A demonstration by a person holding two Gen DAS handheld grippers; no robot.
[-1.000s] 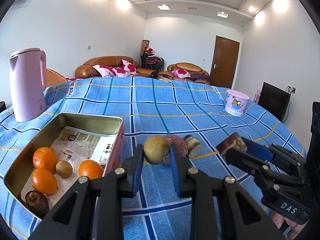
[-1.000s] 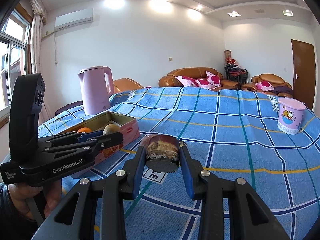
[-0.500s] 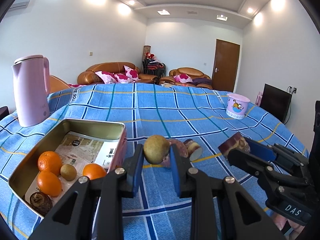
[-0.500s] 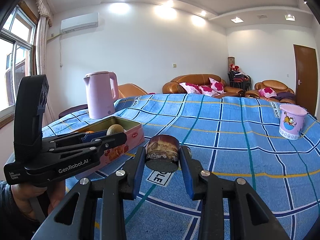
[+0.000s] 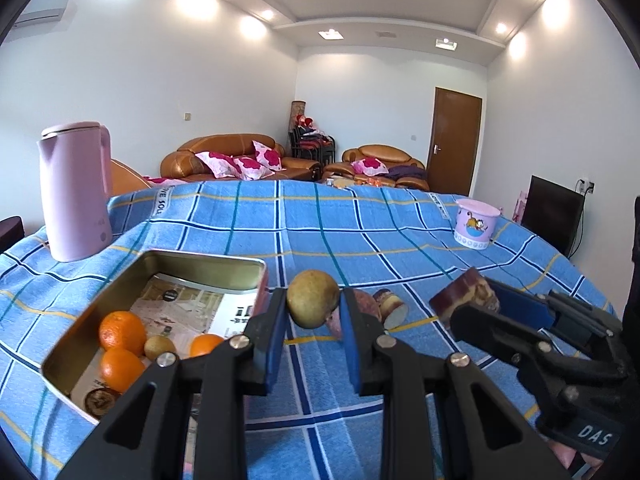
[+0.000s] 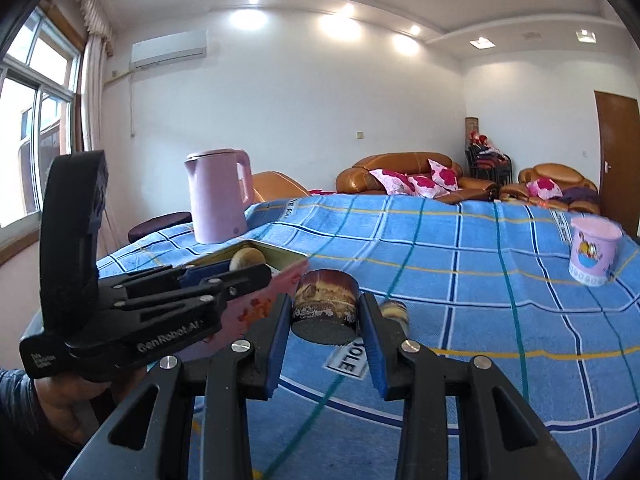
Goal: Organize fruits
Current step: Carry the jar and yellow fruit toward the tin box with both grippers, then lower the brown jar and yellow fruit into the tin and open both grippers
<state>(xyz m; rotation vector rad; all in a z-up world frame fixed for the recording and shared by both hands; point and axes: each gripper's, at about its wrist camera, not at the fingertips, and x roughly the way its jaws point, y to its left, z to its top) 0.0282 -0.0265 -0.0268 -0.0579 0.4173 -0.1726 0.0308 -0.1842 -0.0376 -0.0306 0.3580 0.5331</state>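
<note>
Fingers of the left gripper (image 5: 313, 330) pinch a pear (image 5: 313, 298) just right of the tin (image 5: 262, 276), probably nearer it than the right gripper (image 6: 325, 334), which clamps a cut chunk (image 6: 326, 306) farther right.

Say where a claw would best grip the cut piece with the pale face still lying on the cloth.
Judging from the left wrist view, the cut piece lies on its side on the tablecloth, pale face tilted toward the camera. Grip its dark rounded flanks at mid-length, coming down from above, pads across its width. The purple piece sits close on one side, so clearance there looks tight.
</note>
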